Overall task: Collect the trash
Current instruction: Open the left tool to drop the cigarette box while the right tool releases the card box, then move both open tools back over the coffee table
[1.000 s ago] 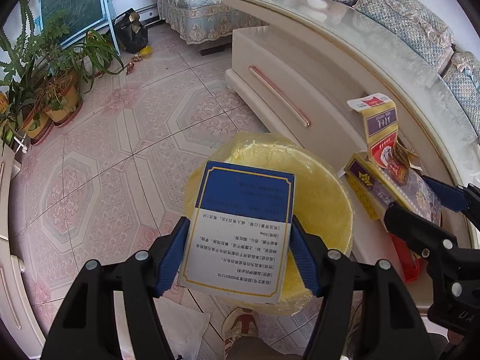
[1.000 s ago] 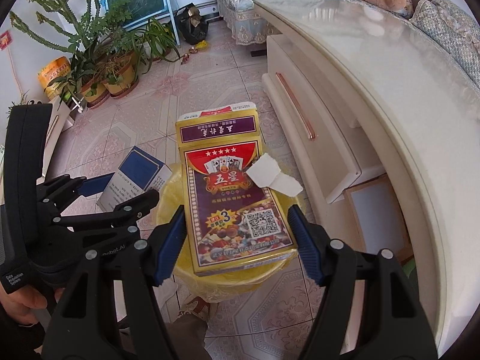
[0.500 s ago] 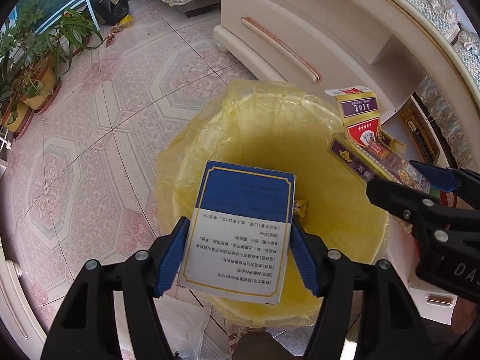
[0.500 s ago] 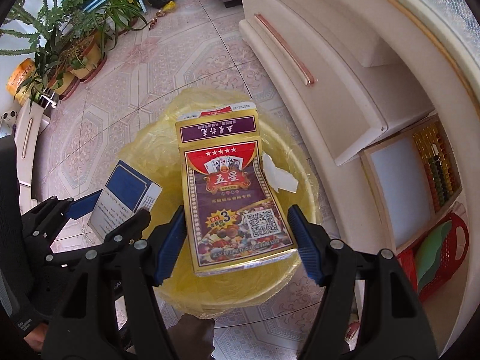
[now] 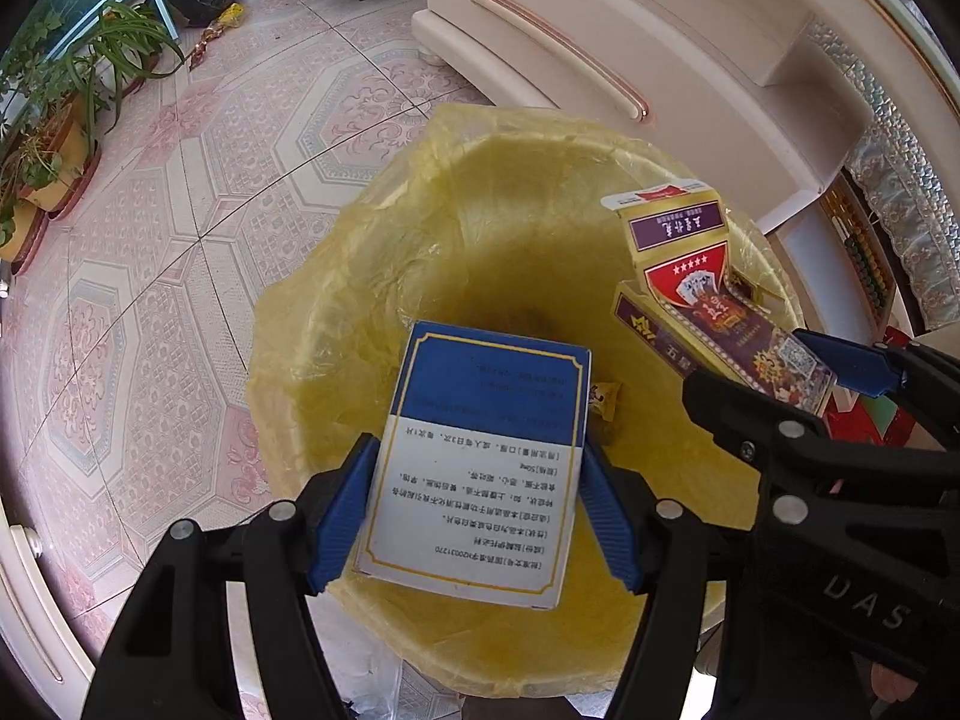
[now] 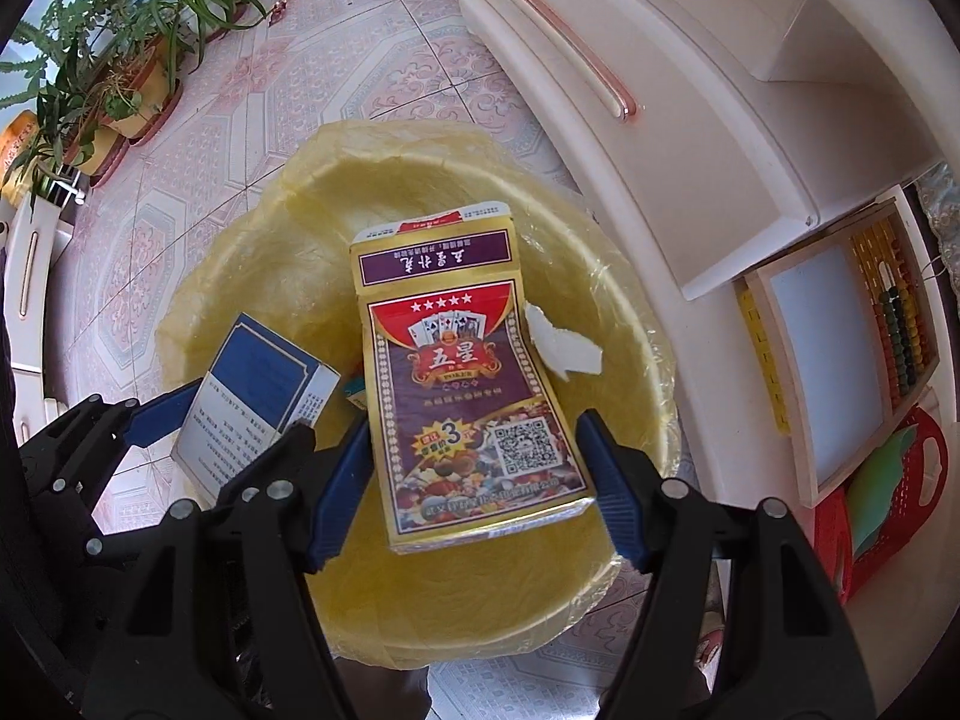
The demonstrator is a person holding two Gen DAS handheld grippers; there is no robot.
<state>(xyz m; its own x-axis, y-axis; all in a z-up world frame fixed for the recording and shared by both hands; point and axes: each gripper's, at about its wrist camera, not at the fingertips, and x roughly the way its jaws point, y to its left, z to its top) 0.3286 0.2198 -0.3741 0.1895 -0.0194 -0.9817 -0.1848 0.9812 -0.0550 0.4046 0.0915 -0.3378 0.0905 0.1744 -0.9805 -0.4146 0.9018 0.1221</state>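
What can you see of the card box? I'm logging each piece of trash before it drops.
The card box is a flat gold carton with a purple band, a red panel showing playing cards, and a QR code. Its top flap stands open and a torn white scrap sticks out from one side. It looks like glossy cardboard. The right gripper clamps its lower end, holding it over the bin, beside the blue box.

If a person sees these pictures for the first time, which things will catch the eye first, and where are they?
First, the bin lined with a yellow bag, which fills the middle of both views on the tiled floor beside a cream cabinet. Directly above it, the left gripper holds a blue and white box, and the right gripper holds a gold and red playing-card box.
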